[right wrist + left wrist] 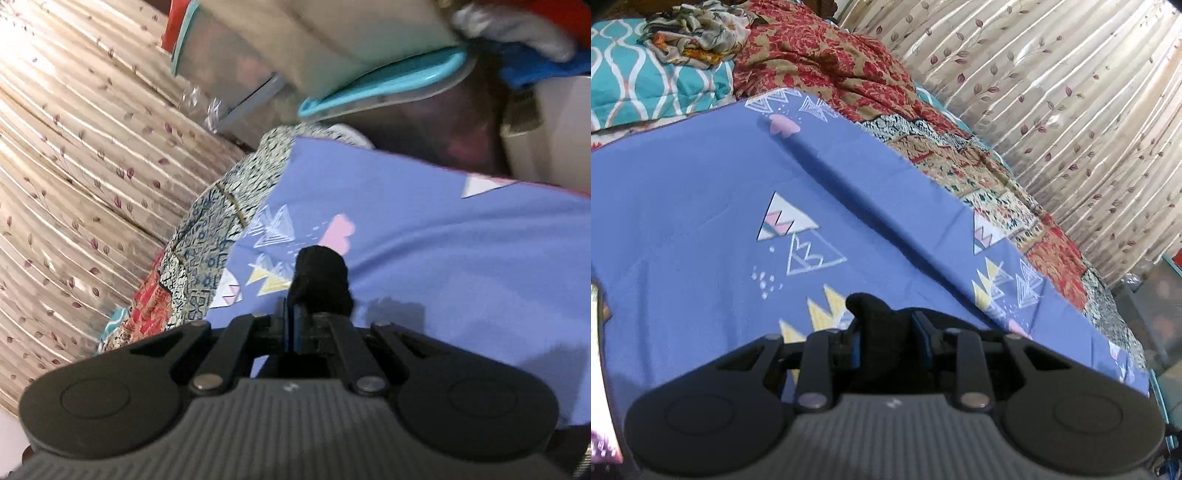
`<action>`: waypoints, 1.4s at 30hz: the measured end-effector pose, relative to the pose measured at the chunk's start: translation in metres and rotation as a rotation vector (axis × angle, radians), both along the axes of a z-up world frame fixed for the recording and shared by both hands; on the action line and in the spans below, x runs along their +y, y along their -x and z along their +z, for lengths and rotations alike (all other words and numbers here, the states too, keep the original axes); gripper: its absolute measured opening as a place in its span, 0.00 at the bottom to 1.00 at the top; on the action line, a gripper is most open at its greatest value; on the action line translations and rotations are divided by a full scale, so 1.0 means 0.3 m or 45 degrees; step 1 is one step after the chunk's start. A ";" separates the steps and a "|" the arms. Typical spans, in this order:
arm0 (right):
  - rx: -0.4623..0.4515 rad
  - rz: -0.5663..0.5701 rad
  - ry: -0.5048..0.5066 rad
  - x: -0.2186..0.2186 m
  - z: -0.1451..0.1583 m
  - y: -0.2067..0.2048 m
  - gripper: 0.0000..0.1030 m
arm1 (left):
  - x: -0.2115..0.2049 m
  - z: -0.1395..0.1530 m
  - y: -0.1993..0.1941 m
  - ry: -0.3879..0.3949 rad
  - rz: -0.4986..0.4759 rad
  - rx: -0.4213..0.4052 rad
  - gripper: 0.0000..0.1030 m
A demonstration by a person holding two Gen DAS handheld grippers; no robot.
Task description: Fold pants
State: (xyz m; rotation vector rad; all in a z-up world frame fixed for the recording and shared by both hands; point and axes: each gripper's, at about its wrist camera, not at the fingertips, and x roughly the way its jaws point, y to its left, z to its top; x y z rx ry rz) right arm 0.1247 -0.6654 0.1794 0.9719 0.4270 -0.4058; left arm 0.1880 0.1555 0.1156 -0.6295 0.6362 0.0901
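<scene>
The pants show only as a bunch of black fabric. In the left wrist view a fold of the black pants (873, 308) sticks up from between the fingers of my left gripper (886, 326), which is shut on it above the bed. In the right wrist view another black bunch of the pants (321, 271) pokes out past my right gripper (297, 314), whose jaws stand pressed close together on the cloth. The remainder of the pants hangs below both grippers, out of sight. Both views are tilted and slightly blurred.
A blue-violet bedsheet (701, 206) with triangle prints covers the bed. A red patterned blanket (820, 62), a teal quilt (635, 88) and crumpled floral cloth (698, 29) lie at its far end. A patchwork quilt (997, 192) edges a leaf-print curtain (1071, 92). Teal-rimmed plastic tubs (384, 88) stand beyond the bed corner.
</scene>
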 end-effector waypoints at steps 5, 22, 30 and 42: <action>0.107 -0.058 -0.122 -0.001 -0.136 0.143 0.05 | -0.022 0.005 0.059 0.001 -0.030 0.047 0.25; 0.116 0.103 0.103 0.170 -0.015 -0.342 0.57 | 0.006 -0.114 -0.320 -0.063 0.206 0.301 0.54; 0.292 0.326 0.325 0.164 -0.081 0.111 0.55 | -0.010 -0.067 0.028 -0.022 -0.127 0.240 0.72; 0.647 0.240 0.244 0.253 -0.291 0.171 0.65 | -0.016 -0.107 0.360 0.080 -0.208 0.434 0.91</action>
